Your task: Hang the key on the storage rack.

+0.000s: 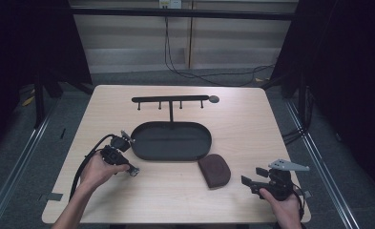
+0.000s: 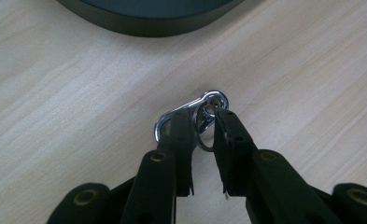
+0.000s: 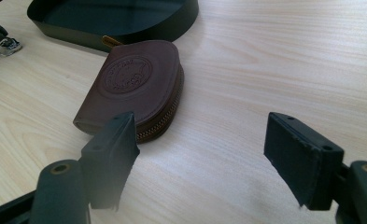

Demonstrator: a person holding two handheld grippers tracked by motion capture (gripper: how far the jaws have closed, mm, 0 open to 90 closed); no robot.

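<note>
while the person's left hand (image 1: 97,169) holds the left gripper (image 2: 203,122) low over the wooden table (image 1: 242,124), its two black jaws stand narrow and pinch a small silver carabiner clip (image 2: 190,114) with a ring on it; the clip lies on the table surface just in front of the dark oval tray (image 1: 171,140), near the tray's left end in the high view. in the left gripper view the jaws close on both sides of the metal piece, with only a small gap between them, and the tray's rim (image 2: 148,25) is seen at the top. the right gripper (image 3: 200,140), held by the right hand (image 1: 283,205) at the near right part of the table, has its jaws wide apart and holds nothing. just before its left jaw lies a brown leather zip pouch (image 3: 134,84), flat on the table, touching or almost touching the tray's wall; if the jaw touches the pouch cannot be told. behind the tray stands a black rack with small hooks (image 1: 171,100).
</note>
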